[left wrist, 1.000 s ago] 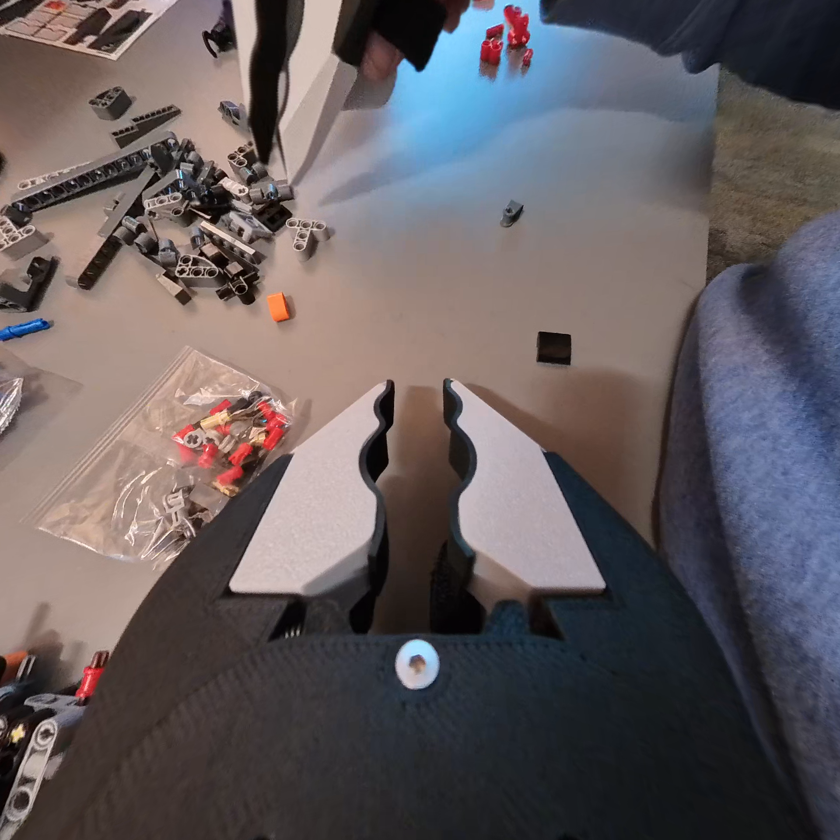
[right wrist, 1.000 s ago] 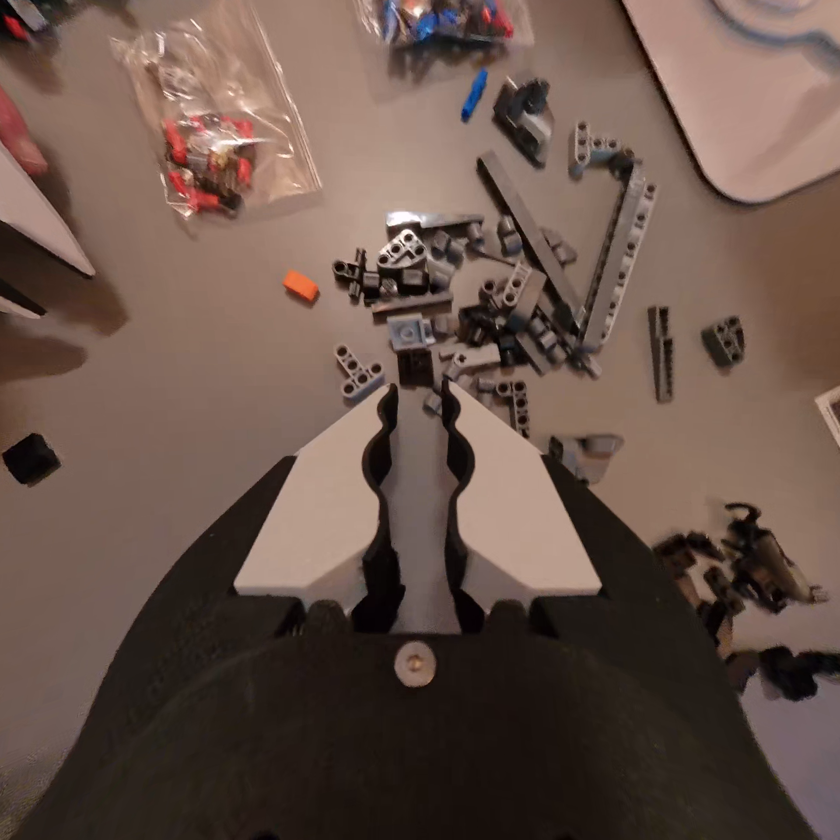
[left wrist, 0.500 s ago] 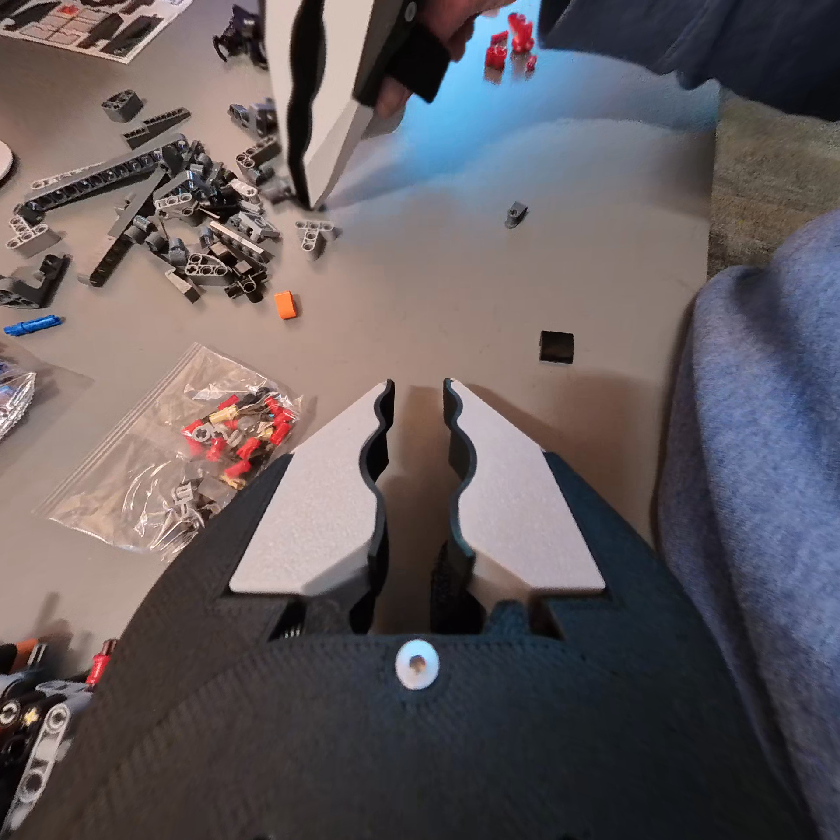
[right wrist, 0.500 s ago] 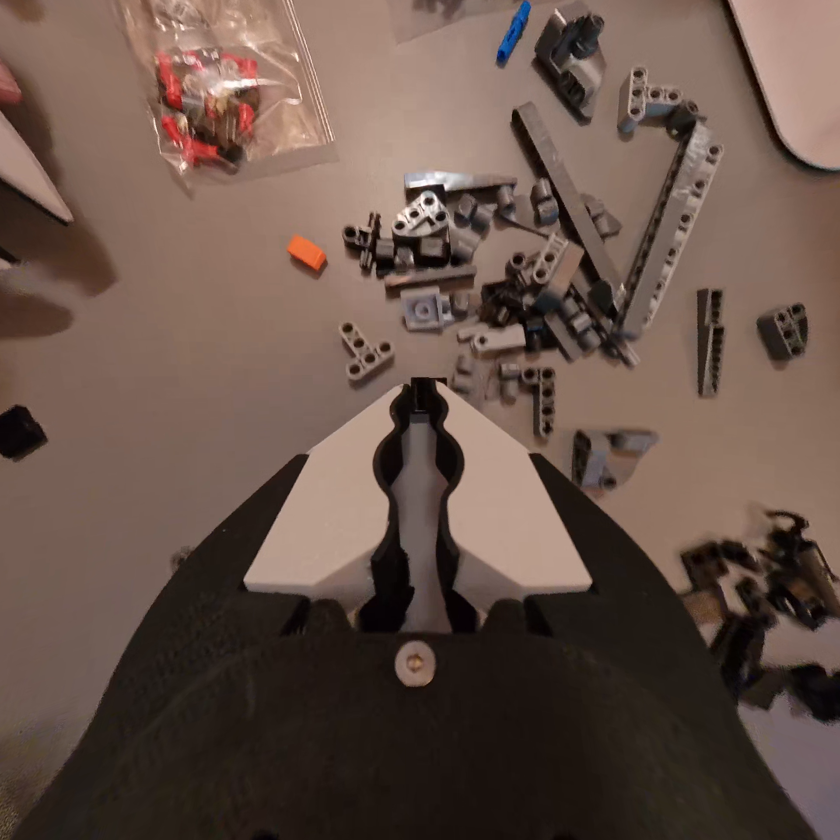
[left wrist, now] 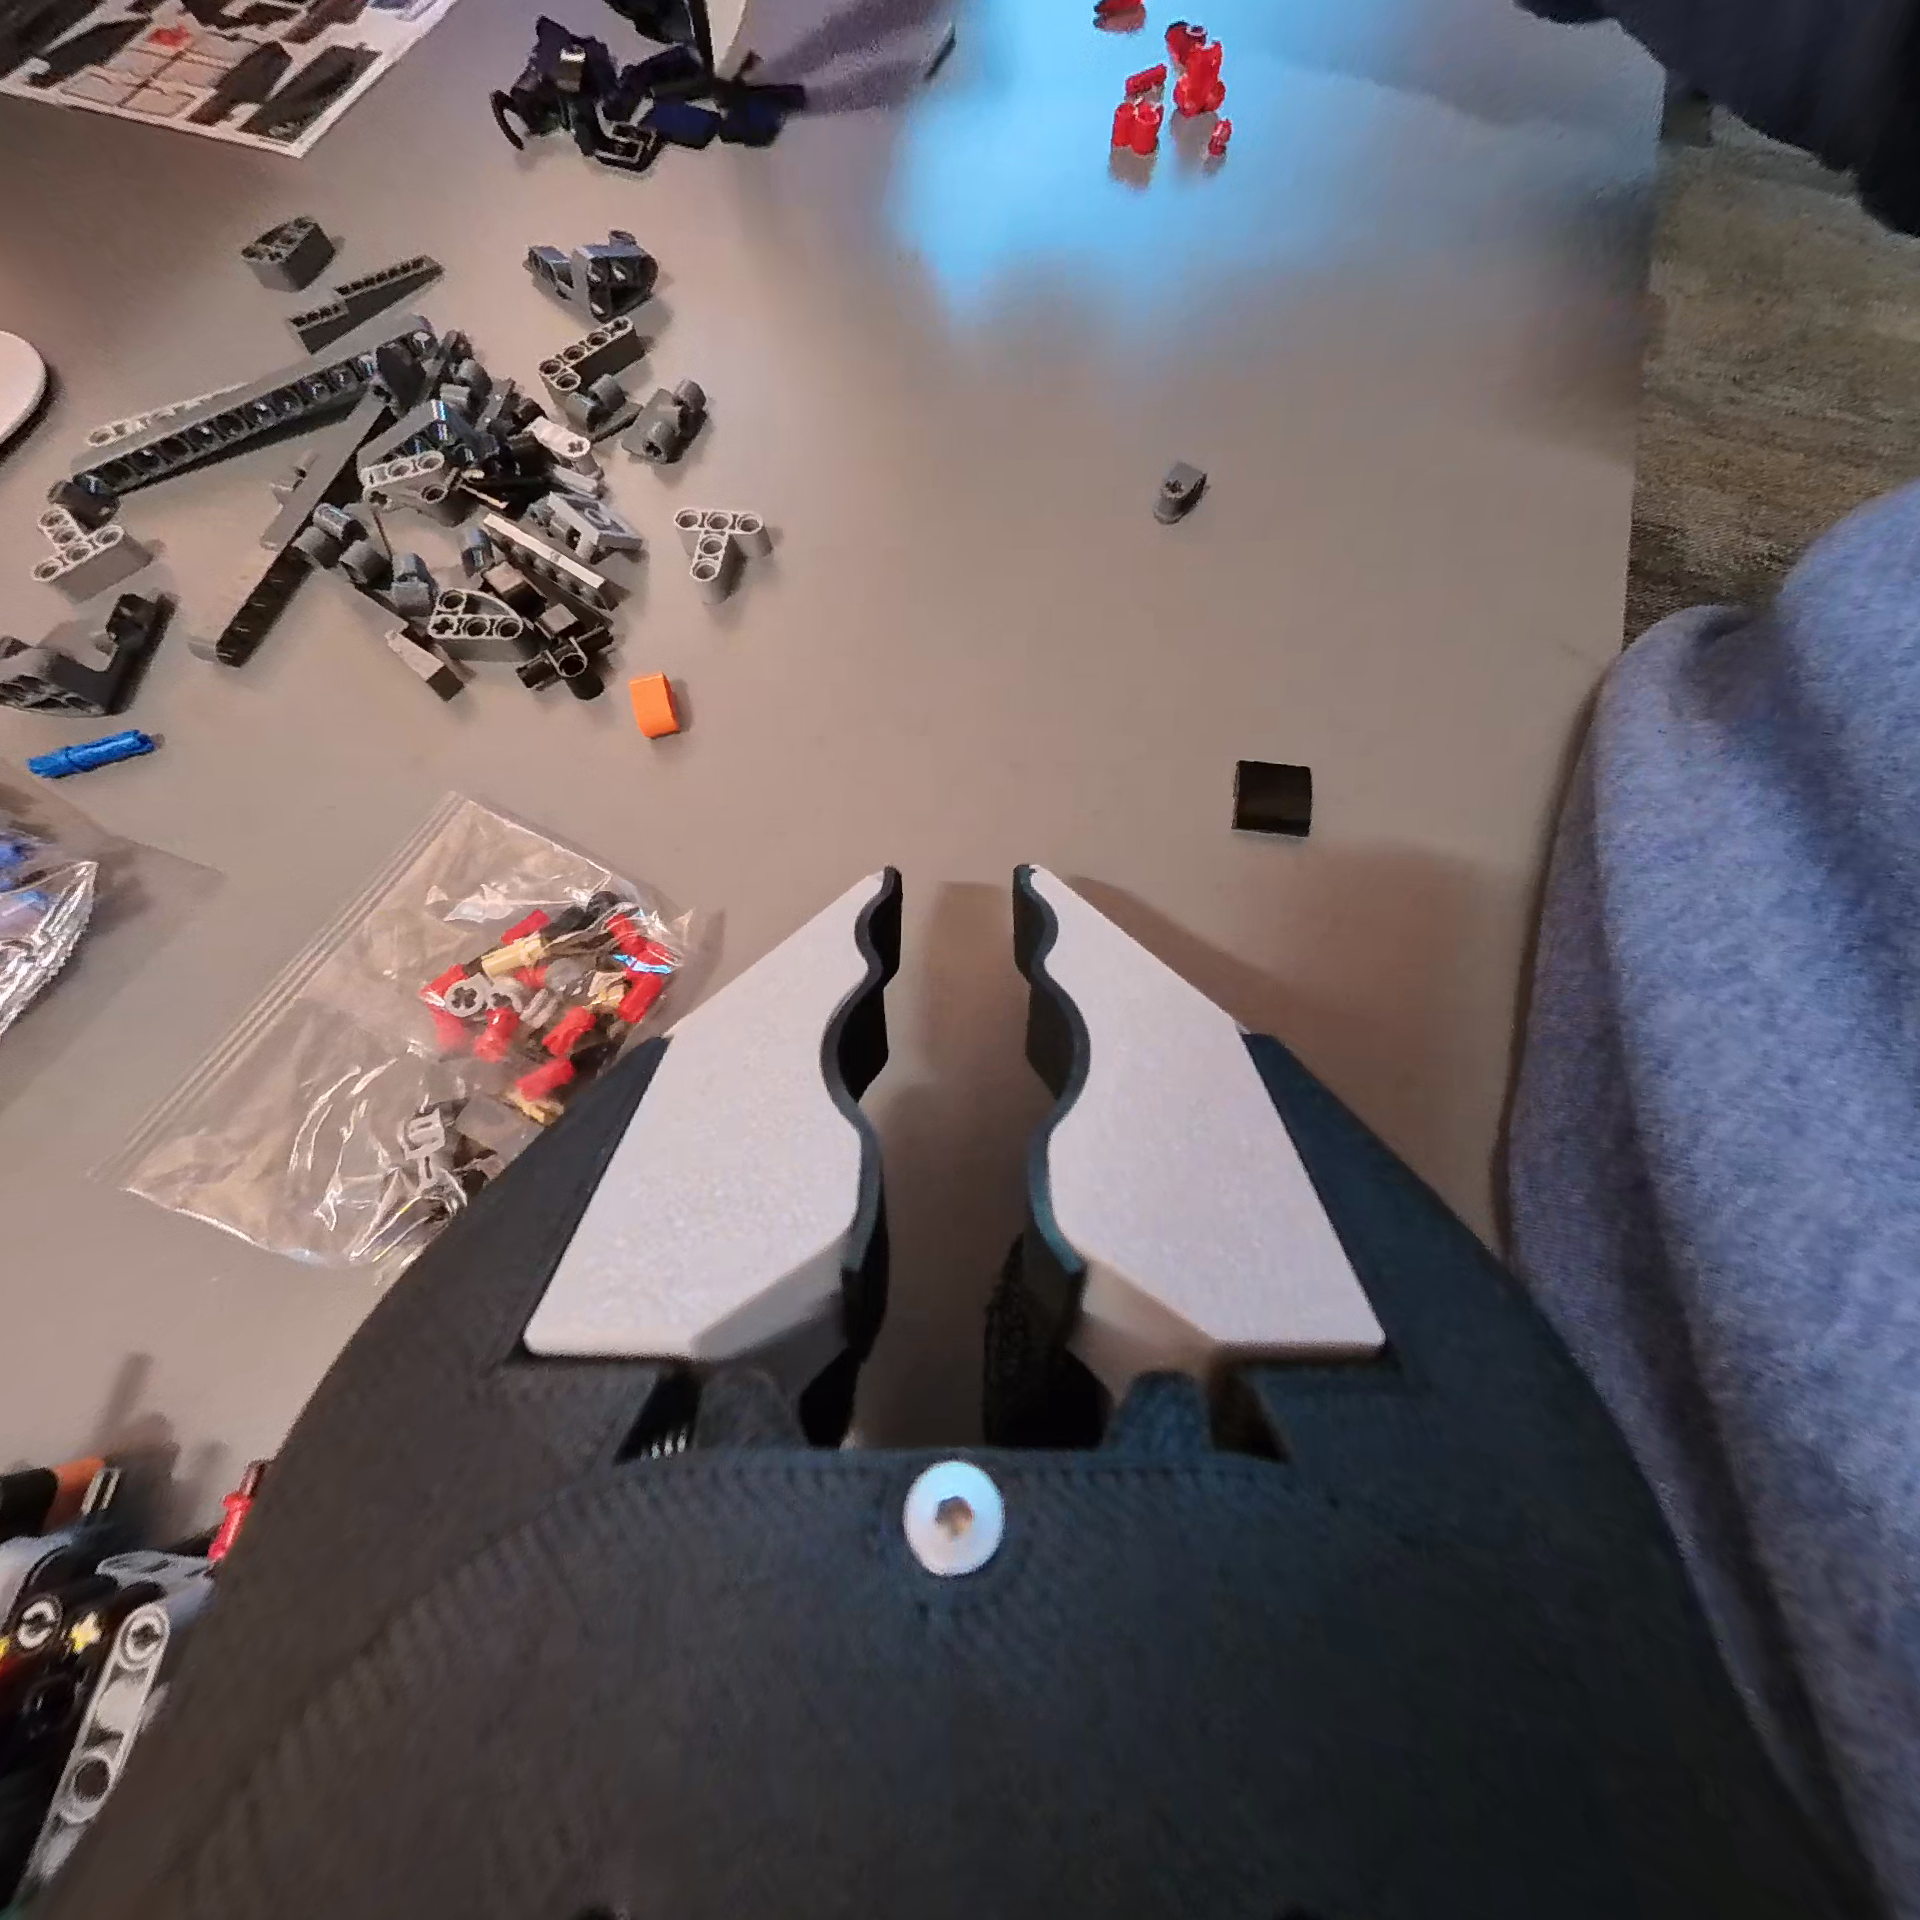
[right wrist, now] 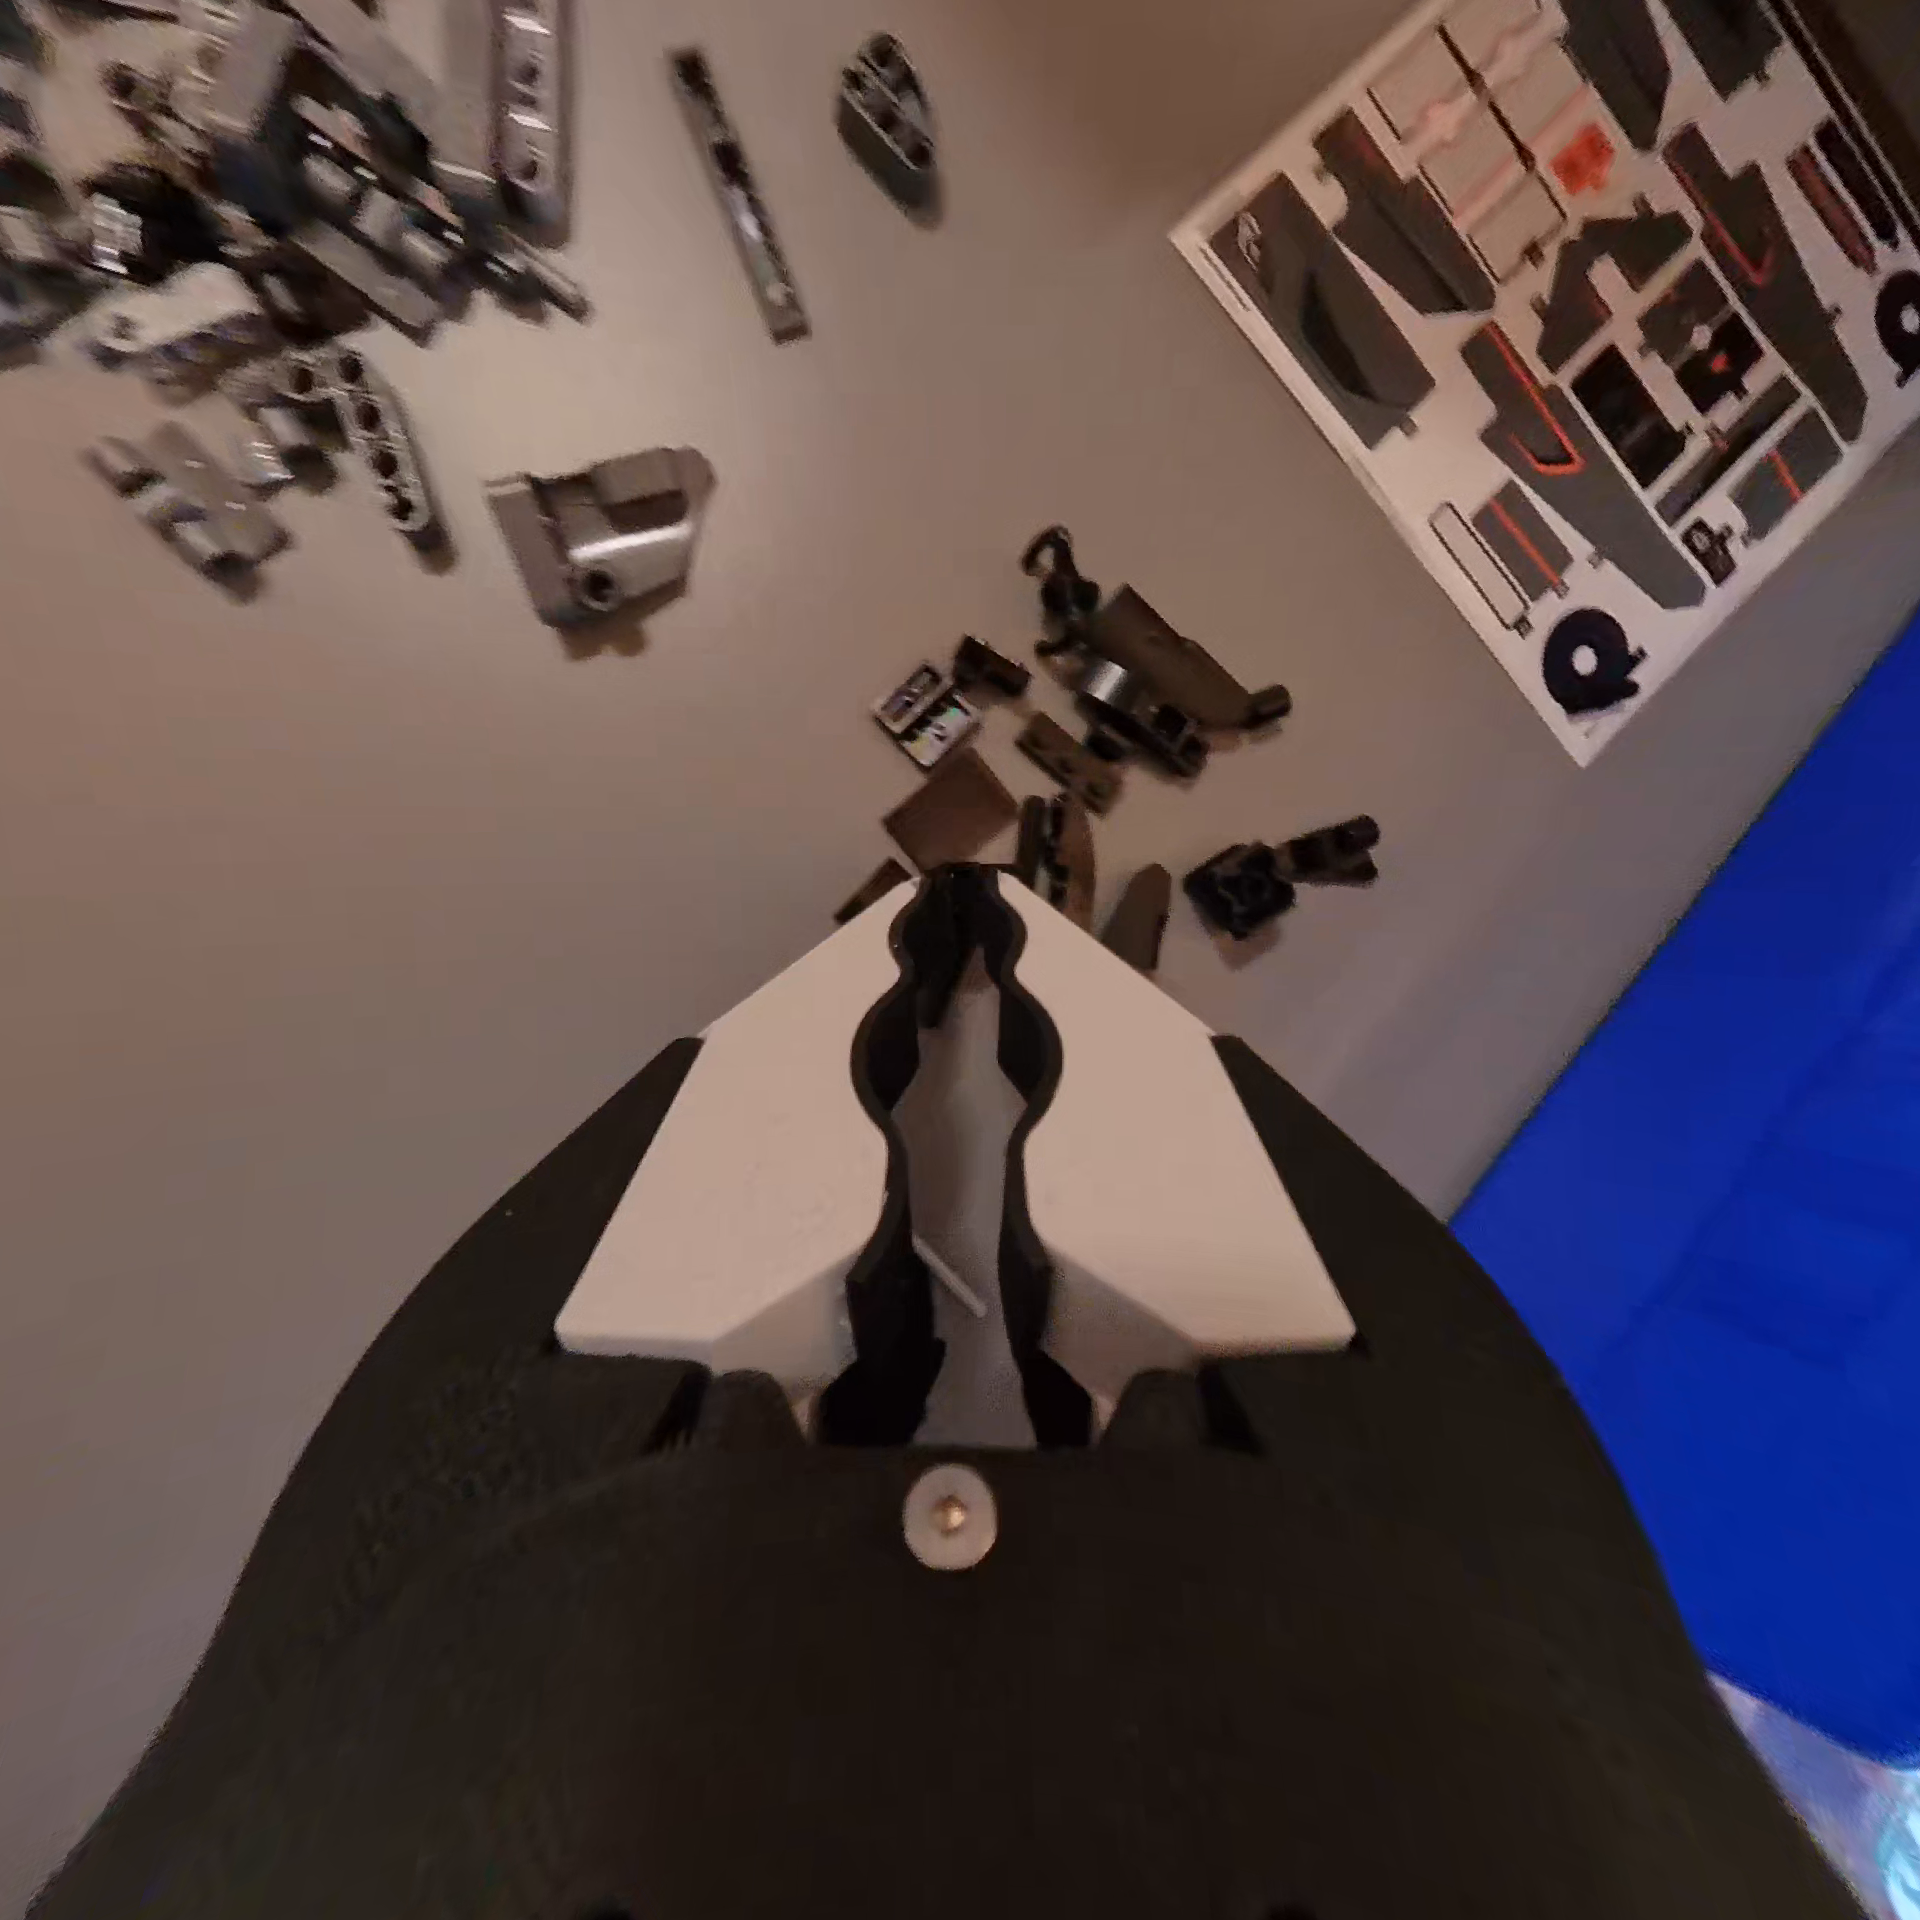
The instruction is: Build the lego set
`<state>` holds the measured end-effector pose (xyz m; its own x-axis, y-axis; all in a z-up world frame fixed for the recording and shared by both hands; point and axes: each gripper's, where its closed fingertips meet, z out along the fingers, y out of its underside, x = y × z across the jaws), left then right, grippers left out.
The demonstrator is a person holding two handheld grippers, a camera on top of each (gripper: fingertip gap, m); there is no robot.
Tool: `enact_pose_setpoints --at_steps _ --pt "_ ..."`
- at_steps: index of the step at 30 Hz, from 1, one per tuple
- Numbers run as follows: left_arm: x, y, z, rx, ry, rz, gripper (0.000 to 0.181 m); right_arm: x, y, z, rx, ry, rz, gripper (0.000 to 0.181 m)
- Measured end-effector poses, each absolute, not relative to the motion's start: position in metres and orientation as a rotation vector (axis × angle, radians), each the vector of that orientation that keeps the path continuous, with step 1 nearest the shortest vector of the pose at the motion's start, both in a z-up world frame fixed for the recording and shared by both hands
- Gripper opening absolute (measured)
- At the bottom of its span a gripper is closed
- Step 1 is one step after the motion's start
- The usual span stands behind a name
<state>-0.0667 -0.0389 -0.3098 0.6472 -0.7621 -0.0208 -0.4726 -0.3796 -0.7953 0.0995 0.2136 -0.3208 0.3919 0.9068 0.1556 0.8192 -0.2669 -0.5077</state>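
Note:
My left gripper [left wrist: 956, 883] is open and empty, low over the grey table [left wrist: 987, 582] near its front edge. A pile of grey and black lego pieces [left wrist: 416, 499] lies to its far left. My right gripper [right wrist: 958, 883] is shut on a small black lego piece [right wrist: 948, 940] pinched at its tips. It hangs above a cluster of black pieces [right wrist: 1101, 717], which lies beside a sticker sheet [right wrist: 1610, 312]. The grey pile shows blurred at the right wrist view's top left [right wrist: 260, 208]. A tip of the right gripper [left wrist: 722, 31] shows at the top of the left wrist view.
A clear bag of red pieces [left wrist: 436, 1039], an orange piece [left wrist: 652, 704], a black square tile [left wrist: 1272, 796], a small grey piece [left wrist: 1179, 488] and loose red pieces [left wrist: 1174, 94] lie on the table. A person's grey-clad leg [left wrist: 1745, 1039] is past the table's right edge. A blue surface [right wrist: 1714, 1247] lies right of the sticker sheet. There is about 30 cm between the tips of the two grippers. Measured from the fingertips, the black square tile [left wrist: 1272, 796] is 7 cm or so from the left gripper and 30 cm from the right.
My right gripper closed on a small black piece at the grey pile's edge, then carried it away to above the black cluster by the sticker sheet. My left gripper stayed put.

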Motion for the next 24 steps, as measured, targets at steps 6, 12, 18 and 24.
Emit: enact_pose_setpoints --at_steps 6,12,18,24 --pt "-0.067 -0.038 -0.311 -2.048 0.957 -0.454 0.019 0.091 0.205 -0.304 -2.104 -1.450 0.265 0.016" --pt "-0.065 -0.038 -0.312 -2.043 0.963 -0.463 0.019 -0.012 0.115 -0.286 -1.849 -1.721 0.524 0.014" --pt "-0.072 -0.038 -0.308 -2.038 0.943 -0.441 0.019 -0.077 0.073 -0.314 -1.769 -1.916 0.588 0.017" --pt "-0.071 -0.039 -0.310 -2.037 0.951 -0.458 0.019 -0.086 0.073 -0.329 -1.819 -1.955 0.568 0.018"
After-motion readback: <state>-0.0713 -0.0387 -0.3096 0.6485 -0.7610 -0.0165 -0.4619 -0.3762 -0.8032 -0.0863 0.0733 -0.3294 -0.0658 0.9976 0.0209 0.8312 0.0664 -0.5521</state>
